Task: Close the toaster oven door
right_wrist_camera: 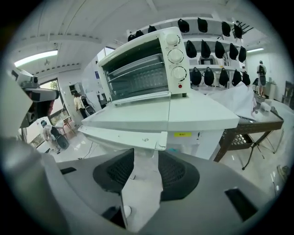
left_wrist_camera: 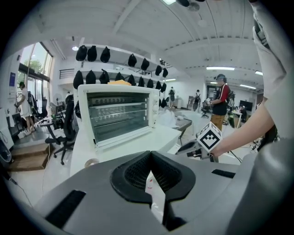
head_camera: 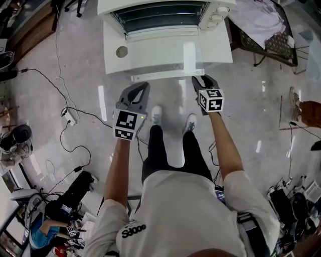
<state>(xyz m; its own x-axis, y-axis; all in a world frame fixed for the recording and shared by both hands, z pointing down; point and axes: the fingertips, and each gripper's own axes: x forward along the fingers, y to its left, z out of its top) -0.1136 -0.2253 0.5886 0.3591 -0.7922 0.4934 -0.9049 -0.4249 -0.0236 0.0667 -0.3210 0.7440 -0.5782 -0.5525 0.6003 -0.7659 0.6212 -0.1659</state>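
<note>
A white toaster oven (head_camera: 160,15) stands on a white table (head_camera: 113,55), its glass door (head_camera: 160,50) folded down flat towards me. The door's handle (head_camera: 168,75) juts over the table's near edge. My right gripper (head_camera: 199,79) hangs just in front of the handle's right end, a little lower. In the right gripper view its jaws (right_wrist_camera: 146,153) stand open with nothing between them, under the door's edge (right_wrist_camera: 124,137). My left gripper (head_camera: 142,86) sits below the handle's left part, tips together and empty. The left gripper view (left_wrist_camera: 150,156) looks up at the oven (left_wrist_camera: 117,114) from its left.
A round tape roll (head_camera: 122,51) lies on the table left of the door. A dark folding table with white cloth (head_camera: 261,25) stands to the right. Cables and a power strip (head_camera: 70,118) cross the floor at left. My feet (head_camera: 173,118) are under the grippers. People stand far off (left_wrist_camera: 222,101).
</note>
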